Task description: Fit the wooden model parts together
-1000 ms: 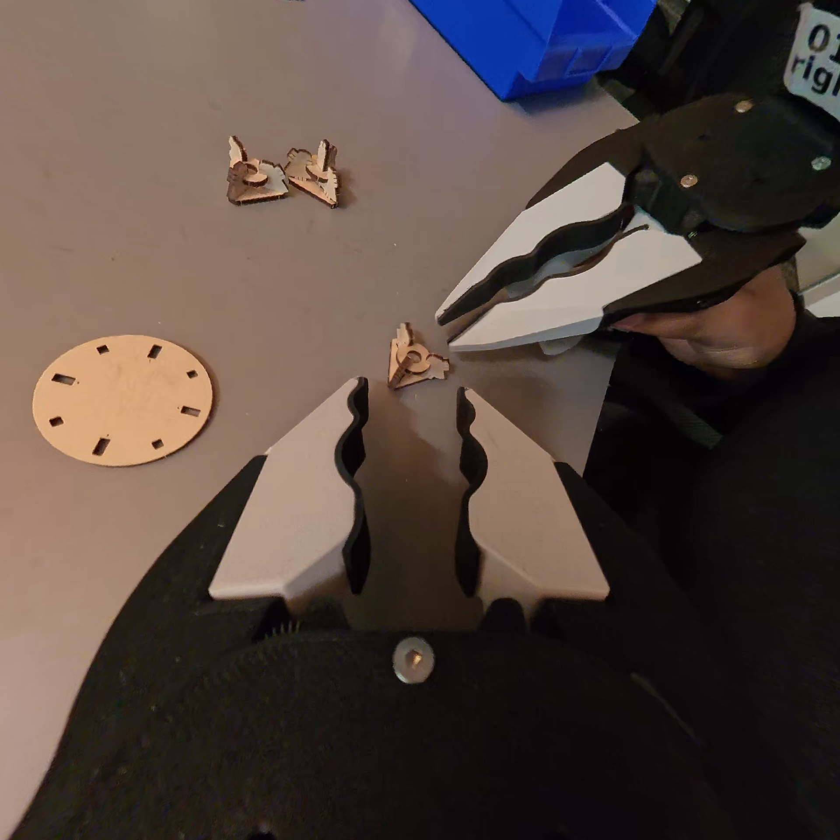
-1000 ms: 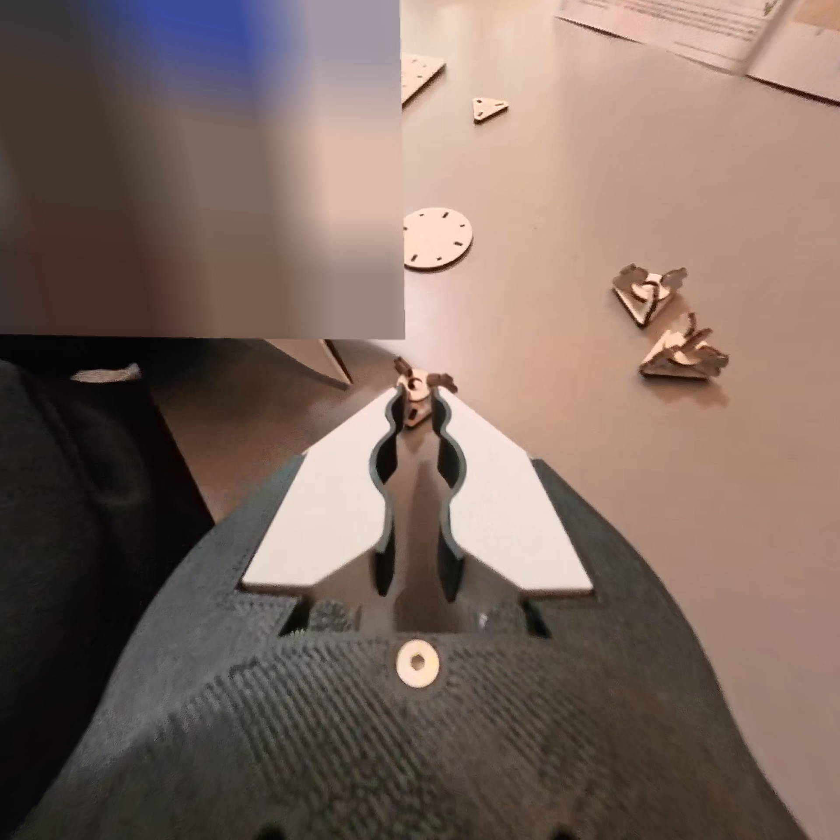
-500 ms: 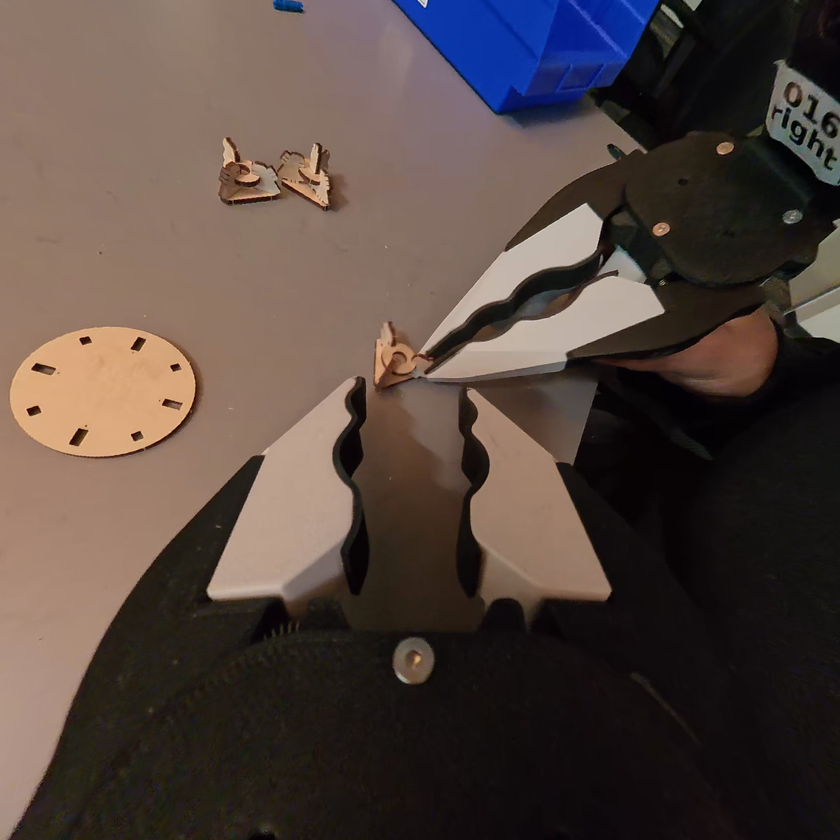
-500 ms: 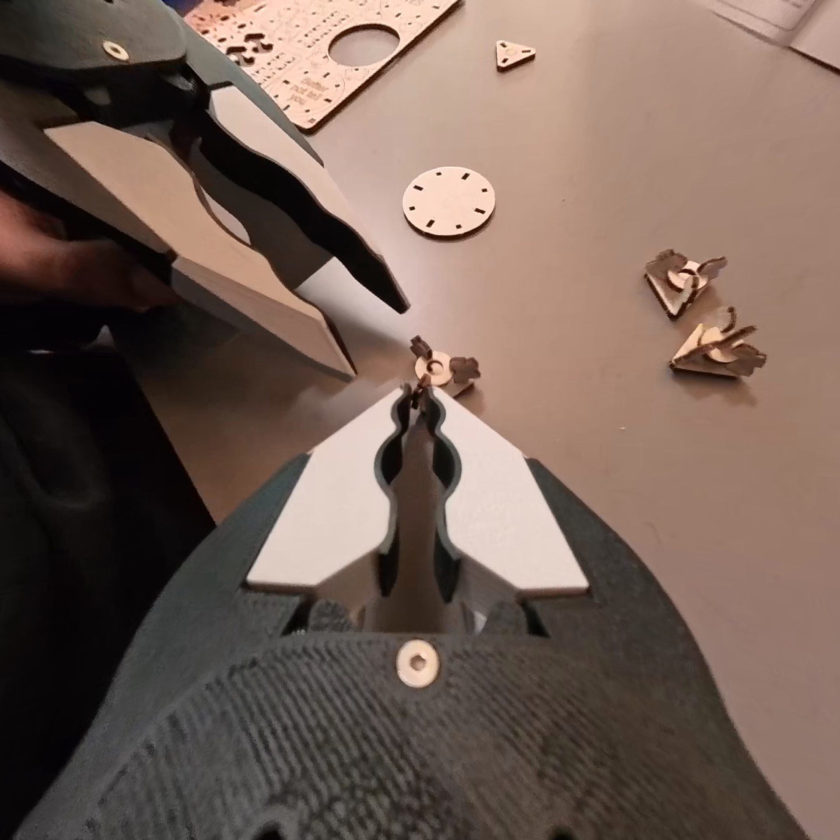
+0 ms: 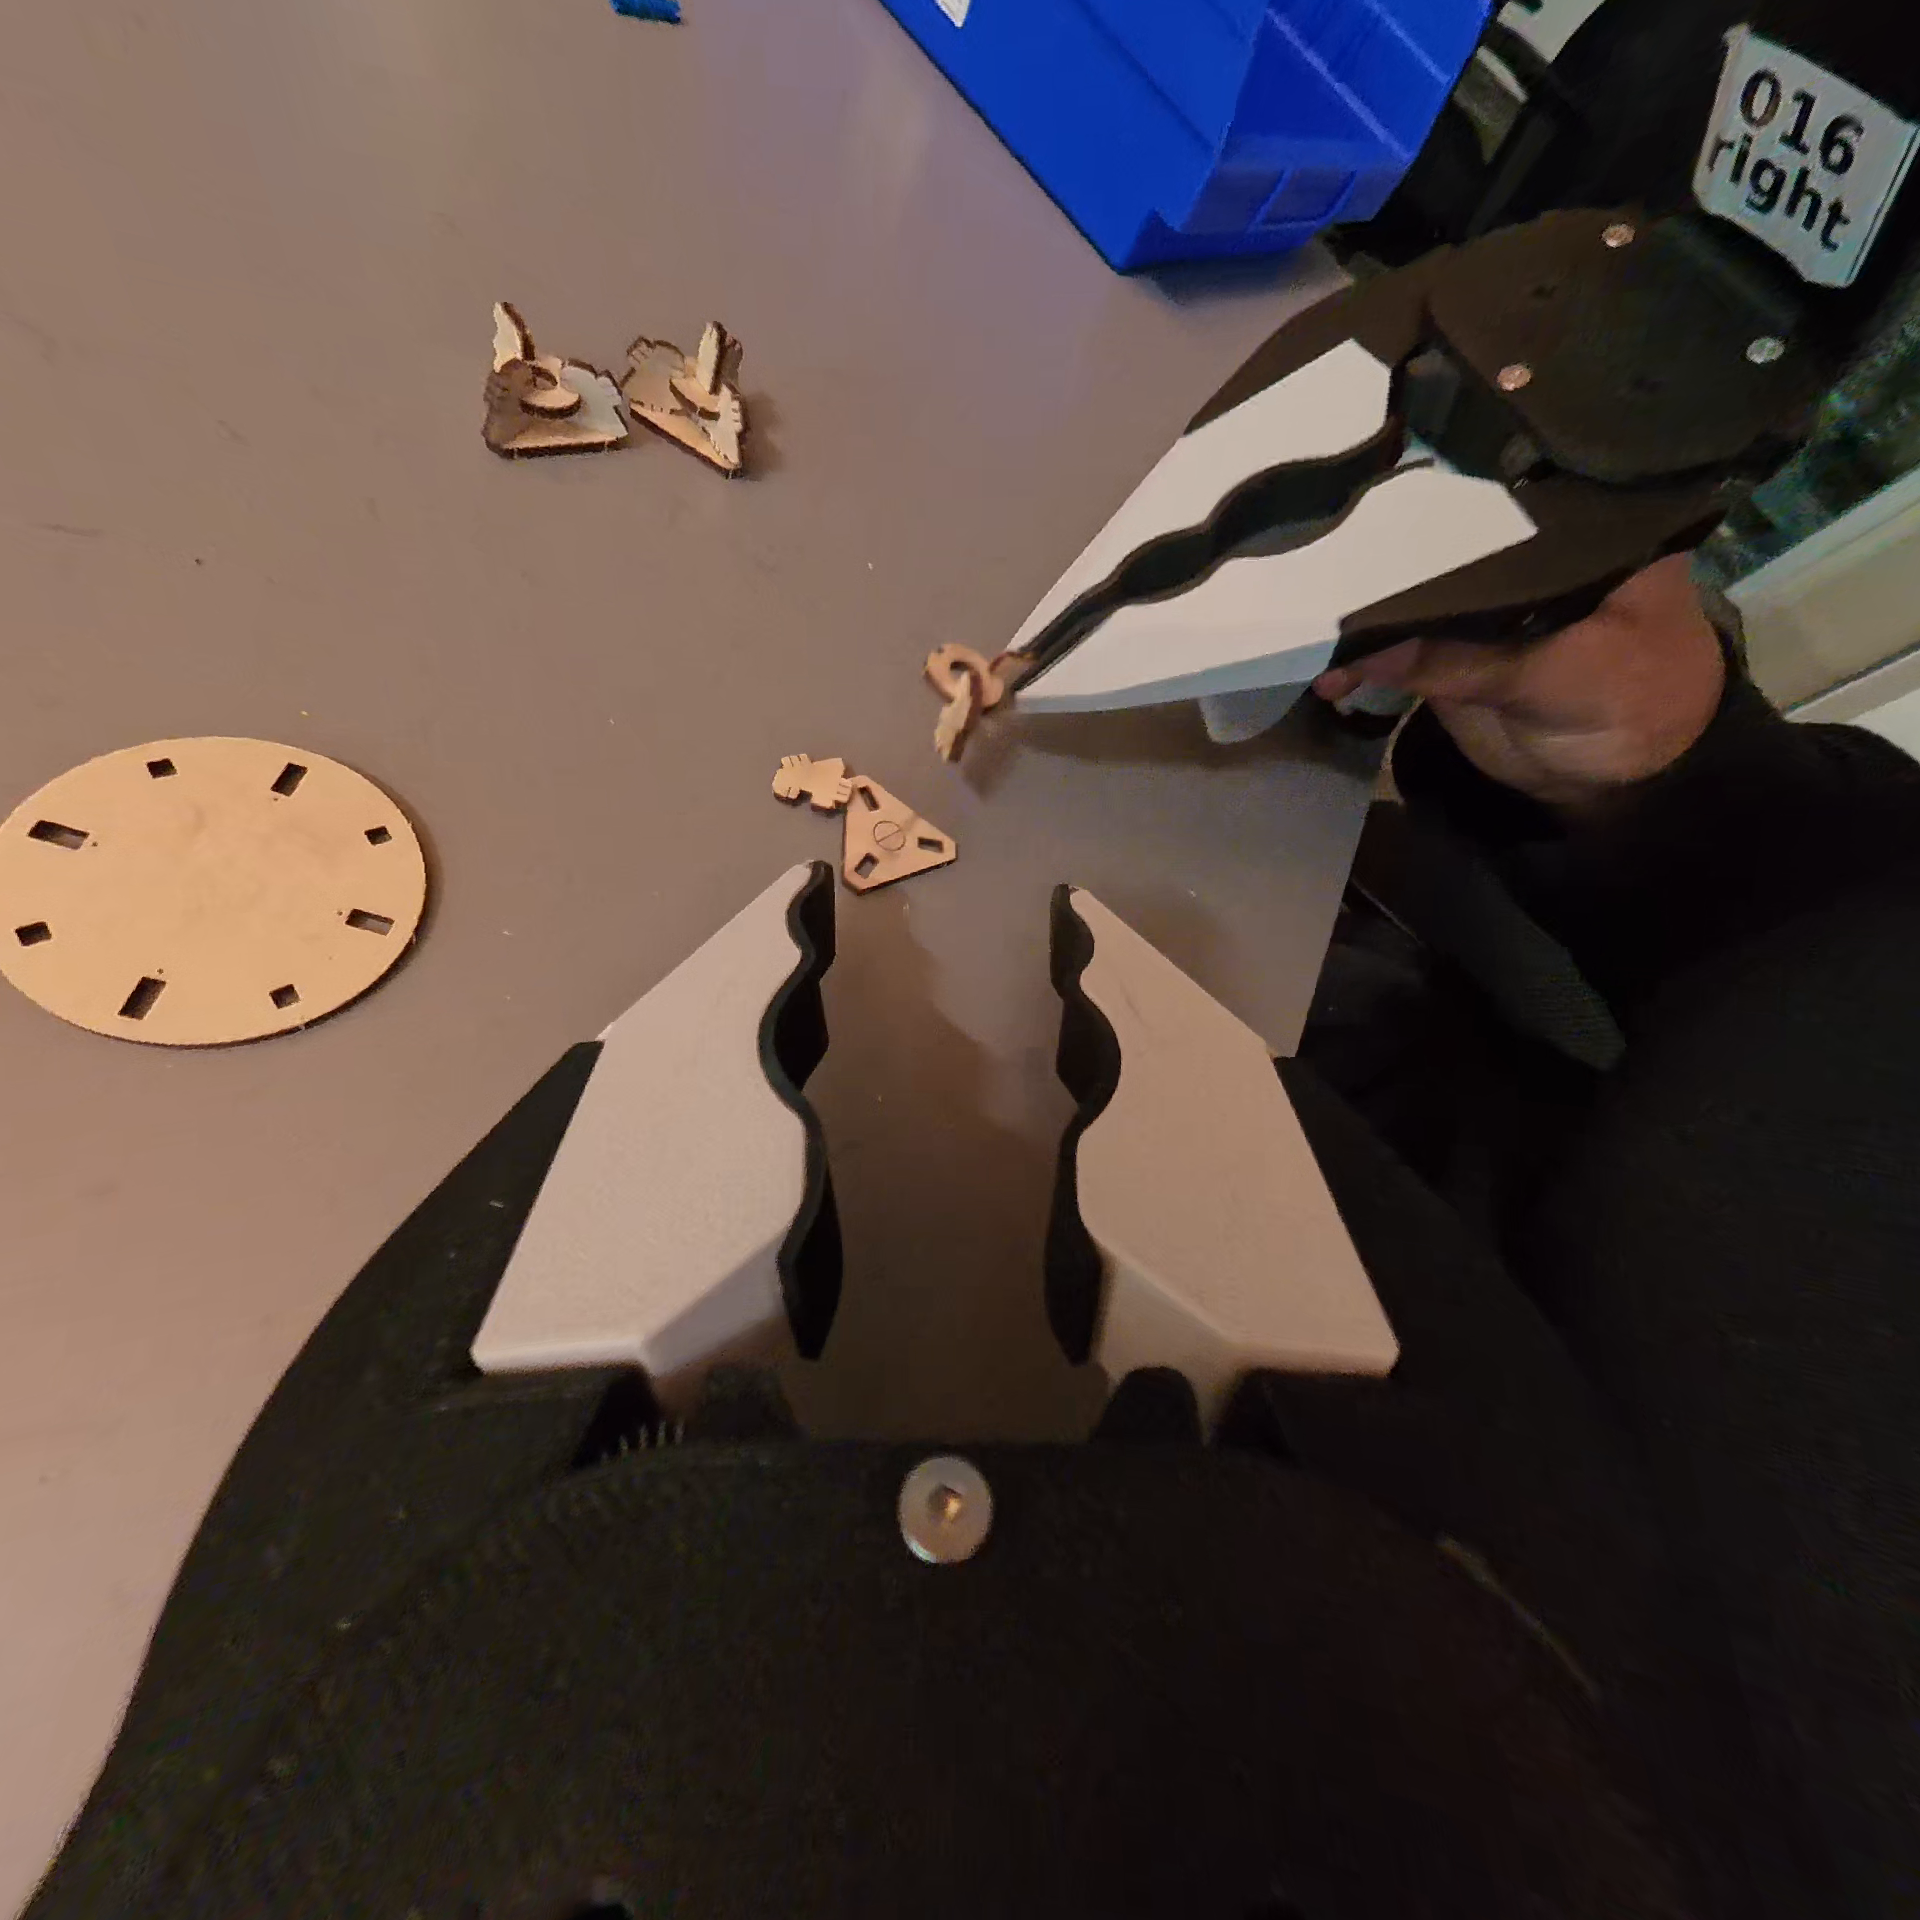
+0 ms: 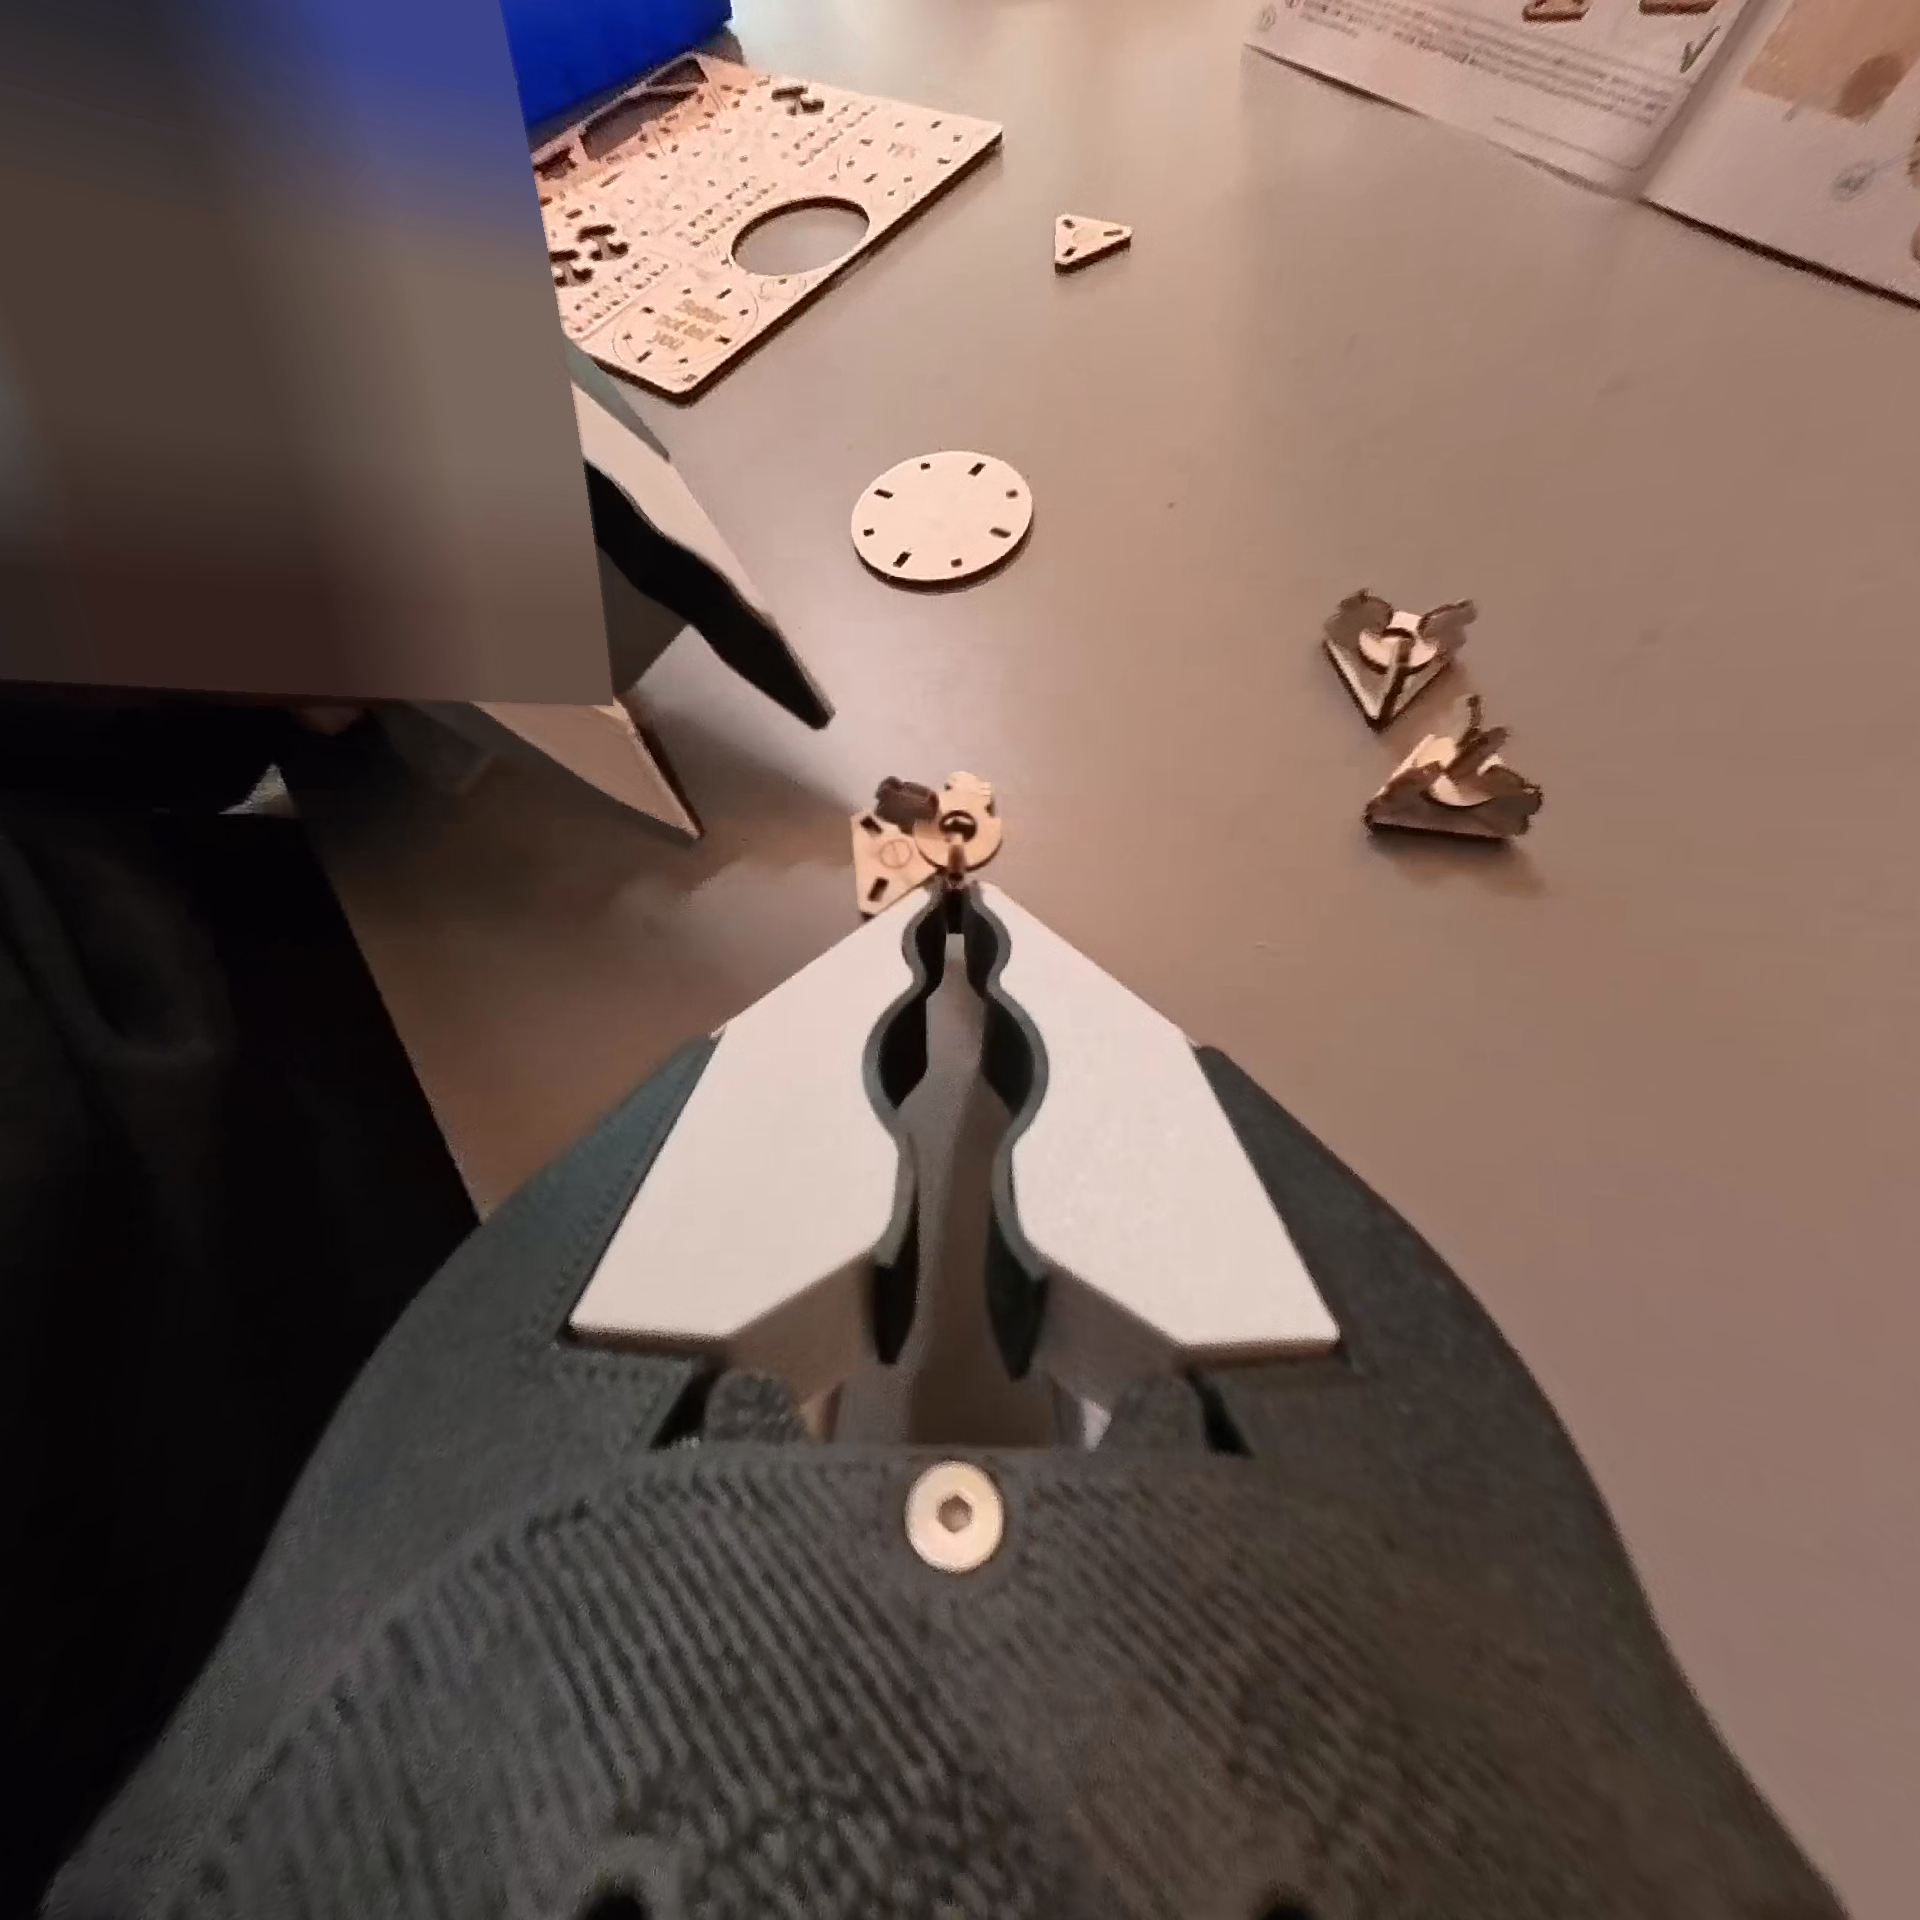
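right claw pinching a small wooden piece, left claw parted and bare

your right gripper (image 5: pixel 1023 657) is closed narrow on one small wooden piece (image 5: pixel 961 691), lifted clear of the grey table (image 5: pixel 312 582). your left gripper (image 5: pixel 940 904) stands apart, gripping nothing; just ahead of its left fingertip lie one flat wooden triangle (image 5: pixel 891 837) and one small toothed piece (image 5: pixel 810 781), touching. left of it sits one slotted wooden disc (image 5: pixel 203 888). farther ahead, two assembled triangle units (image 5: pixel 613 395) lie side by side. one blue bin (image 5: pixel 1195 114) stands beyond.
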A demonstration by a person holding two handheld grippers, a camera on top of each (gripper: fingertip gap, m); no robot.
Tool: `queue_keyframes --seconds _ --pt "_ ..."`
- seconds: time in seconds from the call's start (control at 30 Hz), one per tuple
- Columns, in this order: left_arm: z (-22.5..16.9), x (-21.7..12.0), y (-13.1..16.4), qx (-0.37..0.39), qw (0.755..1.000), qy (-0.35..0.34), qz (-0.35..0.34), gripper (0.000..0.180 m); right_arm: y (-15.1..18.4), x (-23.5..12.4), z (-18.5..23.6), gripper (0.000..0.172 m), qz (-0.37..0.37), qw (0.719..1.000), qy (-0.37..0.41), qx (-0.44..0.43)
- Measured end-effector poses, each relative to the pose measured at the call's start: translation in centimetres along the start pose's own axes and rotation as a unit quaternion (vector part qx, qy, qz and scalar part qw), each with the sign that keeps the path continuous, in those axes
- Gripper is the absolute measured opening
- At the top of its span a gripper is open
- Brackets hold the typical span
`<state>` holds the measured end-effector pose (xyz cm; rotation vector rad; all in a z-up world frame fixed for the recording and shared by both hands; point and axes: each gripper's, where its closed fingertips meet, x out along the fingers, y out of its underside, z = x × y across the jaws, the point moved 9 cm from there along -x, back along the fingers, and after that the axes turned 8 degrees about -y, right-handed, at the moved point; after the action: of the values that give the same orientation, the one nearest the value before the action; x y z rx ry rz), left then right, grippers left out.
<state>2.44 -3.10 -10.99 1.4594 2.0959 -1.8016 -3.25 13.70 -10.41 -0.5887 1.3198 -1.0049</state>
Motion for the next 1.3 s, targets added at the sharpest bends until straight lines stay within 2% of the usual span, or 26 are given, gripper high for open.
queue_keyframes --seconds 0.3,0.47,0.67,0.87,1.0,1.13,1.3 --pt "0.3 1.6 -0.4 -0.003 0.999 -0.012 0.039 0.039 0.5 -0.2 -1.1 0.001 0.028 0.999 -0.007 -0.039" --pt "1.0 1.7 -1.2 0.002 1.000 -0.015 0.023 0.040 0.5 0.4 -0.6 0.001 0.047 0.996 -0.021 -0.077" --pt "1.0 1.5 -1.4 0.008 1.000 0.001 0.014 0.039 0.0 0.6 -0.4 0.001 0.028 0.995 -0.043 -0.086" --pt "0.0 1.3 -1.8 0.031 0.999 0.025 -0.019 0.024 0.0 0.9 -0.2 0.001 0.034 0.994 -0.042 -0.099" --pt "-0.3 1.6 -1.6 0.039 0.999 0.027 -0.006 0.027 -0.2 0.9 -0.1 0.001 0.024 0.994 -0.046 -0.094" --pt "0.1 1.3 -1.6 0.018 0.999 0.034 -0.019 0.023 -0.3 0.6 -0.4 0.001 0.008 0.997 -0.050 -0.060" --pt "0.2 1.4 -1.4 -0.013 0.998 0.063 -0.009 0.022 -0.5 0.3 -0.7 0.001 -0.032 0.987 -0.139 0.079"
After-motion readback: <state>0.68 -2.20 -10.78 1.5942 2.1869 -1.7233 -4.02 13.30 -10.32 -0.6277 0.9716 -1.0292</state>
